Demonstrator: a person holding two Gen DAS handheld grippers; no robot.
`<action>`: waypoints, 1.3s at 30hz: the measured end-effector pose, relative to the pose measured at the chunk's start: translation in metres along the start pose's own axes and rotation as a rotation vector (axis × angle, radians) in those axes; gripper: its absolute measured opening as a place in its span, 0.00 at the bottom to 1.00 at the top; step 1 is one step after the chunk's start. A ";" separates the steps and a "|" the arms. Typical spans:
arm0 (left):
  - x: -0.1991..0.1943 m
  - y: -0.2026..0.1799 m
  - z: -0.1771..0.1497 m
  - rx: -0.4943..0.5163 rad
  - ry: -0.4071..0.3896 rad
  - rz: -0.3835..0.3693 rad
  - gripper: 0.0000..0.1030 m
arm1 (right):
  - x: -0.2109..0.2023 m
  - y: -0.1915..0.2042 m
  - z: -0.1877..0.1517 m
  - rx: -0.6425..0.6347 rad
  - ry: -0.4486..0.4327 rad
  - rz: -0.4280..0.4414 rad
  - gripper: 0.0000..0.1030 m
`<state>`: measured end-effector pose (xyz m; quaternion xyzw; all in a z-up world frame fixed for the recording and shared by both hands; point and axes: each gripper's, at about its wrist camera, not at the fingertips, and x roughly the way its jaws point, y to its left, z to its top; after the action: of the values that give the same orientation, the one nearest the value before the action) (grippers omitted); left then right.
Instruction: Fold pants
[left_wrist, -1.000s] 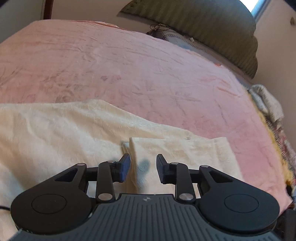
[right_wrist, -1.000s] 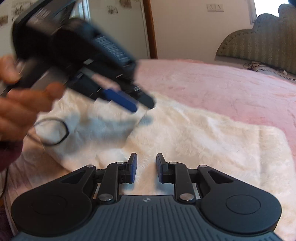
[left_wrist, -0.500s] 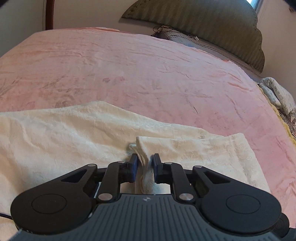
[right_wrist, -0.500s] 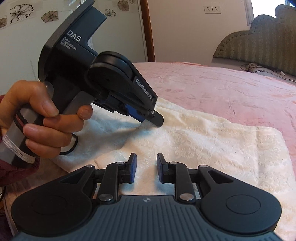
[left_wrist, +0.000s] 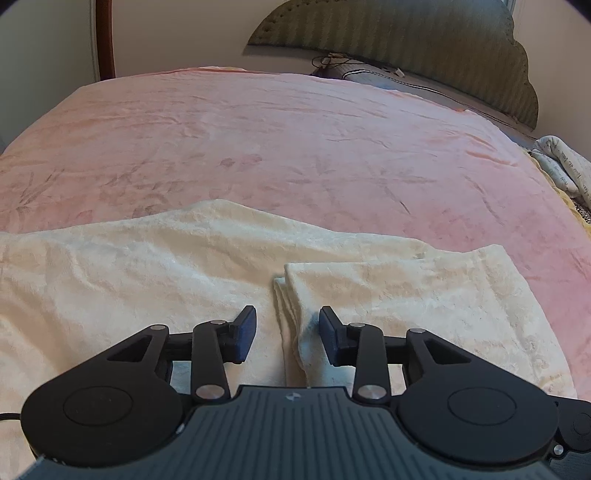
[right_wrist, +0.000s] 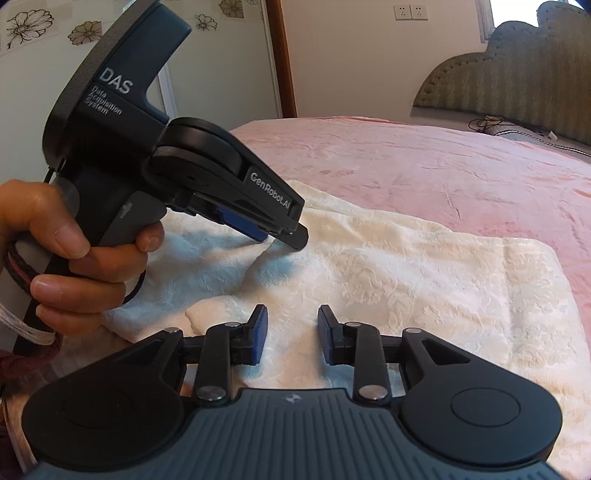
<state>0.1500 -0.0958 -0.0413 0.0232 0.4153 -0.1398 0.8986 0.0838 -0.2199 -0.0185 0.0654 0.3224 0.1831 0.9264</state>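
Half a second ago the left tool (left_wrist: 287, 334) pinched a folded edge of the pants (left_wrist: 155, 280); its jaws have just been opening, and that edge now lies loose between them. The right tool (right_wrist: 291, 334) has also been opening, nothing gripped, cream fabric beneath. The pants lie flat on the pink bed (left_wrist: 280, 147). At ten o'clock, a hand (right_wrist: 55, 254) holds the left tool.
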 end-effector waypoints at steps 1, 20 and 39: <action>-0.001 0.000 0.000 0.002 -0.002 0.003 0.43 | 0.000 0.000 0.000 -0.002 0.000 -0.003 0.28; -0.014 0.013 -0.009 0.007 -0.025 0.055 0.54 | 0.002 0.001 -0.001 0.020 0.012 -0.048 0.32; -0.085 0.118 -0.048 -0.078 -0.117 0.419 0.69 | 0.003 0.063 0.028 -0.179 -0.091 0.016 0.41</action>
<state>0.0947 0.0450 -0.0175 0.0660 0.3535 0.0648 0.9308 0.0848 -0.1604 0.0168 -0.0068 0.2619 0.2156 0.9407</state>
